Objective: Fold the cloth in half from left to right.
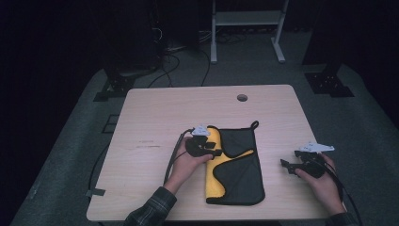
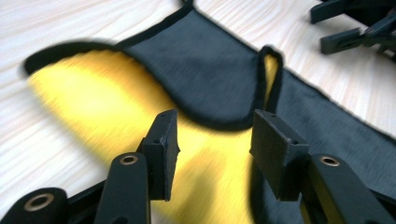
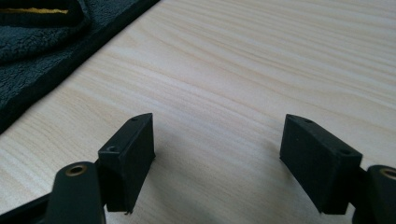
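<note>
Cloth, black-and-yellow soft fleece with black bound edge and hanging loop (image 1: 234, 165), folded at table (image 1: 155, 117) centre: light, limp, drapes; pinch a bound corner. Left gripper (image 2: 212, 140) half open, empty, at its ten o'clock. Right gripper (image 3: 217, 158) wide, empty, three o'clock.

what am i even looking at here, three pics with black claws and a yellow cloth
A person sits at a table with a hand-held gripper in each hand. One camera looks down from above; the other two ride on the grippers and look along their black fingers. A folded cloth, black outside and yellow inside, lies on the table. The left gripper hovers over its yellow part, open, gripping nothing. The right gripper waits beside the cloth over bare wood, also open.
</note>
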The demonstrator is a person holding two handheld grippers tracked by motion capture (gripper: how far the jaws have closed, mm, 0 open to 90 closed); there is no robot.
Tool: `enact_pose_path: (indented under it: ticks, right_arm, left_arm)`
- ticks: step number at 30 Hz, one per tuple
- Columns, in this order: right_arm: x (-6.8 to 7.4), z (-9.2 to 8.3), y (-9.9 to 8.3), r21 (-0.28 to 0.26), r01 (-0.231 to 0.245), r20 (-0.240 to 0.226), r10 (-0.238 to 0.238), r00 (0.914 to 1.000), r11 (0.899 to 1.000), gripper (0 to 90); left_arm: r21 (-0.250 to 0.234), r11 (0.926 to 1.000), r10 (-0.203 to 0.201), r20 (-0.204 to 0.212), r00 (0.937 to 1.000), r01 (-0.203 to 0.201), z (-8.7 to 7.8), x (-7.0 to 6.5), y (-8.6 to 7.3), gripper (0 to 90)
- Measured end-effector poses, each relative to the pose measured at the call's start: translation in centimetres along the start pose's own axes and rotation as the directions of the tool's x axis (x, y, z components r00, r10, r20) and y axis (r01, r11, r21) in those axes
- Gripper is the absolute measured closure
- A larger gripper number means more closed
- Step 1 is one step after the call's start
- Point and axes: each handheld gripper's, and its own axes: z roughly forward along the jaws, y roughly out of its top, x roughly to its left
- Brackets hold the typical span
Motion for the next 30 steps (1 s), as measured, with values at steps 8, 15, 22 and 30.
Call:
enact_pose_path:
  ticks: [8,15,22,30]
  right_arm:
    - [0.0,0.0,0.0,-0.001,-0.001,-0.002,0.001,1.0,1.0,25.0]
    - [0.0,0.0,0.0,-0.001,-0.002,-0.003,0.002,1.0,1.0,24.9]
    - [0.0,0.0,0.0,-0.001,-0.001,-0.003,0.001,1.0,1.0,24.9]
    - [0.0,0.0,0.0,-0.001,-0.001,-0.003,0.001,1.0,1.0,25.0]
  left_arm:
    - [0.036,0.9992,-0.015,-0.06,0.9981,0.017,-0.7,0.9,-1.9,46.2]
    - [0.082,0.9966,0.001,-0.067,0.9977,0.005,0.2,0.8,-2.5,49.0]
    - [0.114,0.9935,0.011,-0.082,0.9965,-0.002,0.3,0.0,-2.5,75.7]
    - [0.128,0.9916,-0.01,-0.074,0.9972,0.019,-0.2,0.2,-2.6,85.9]
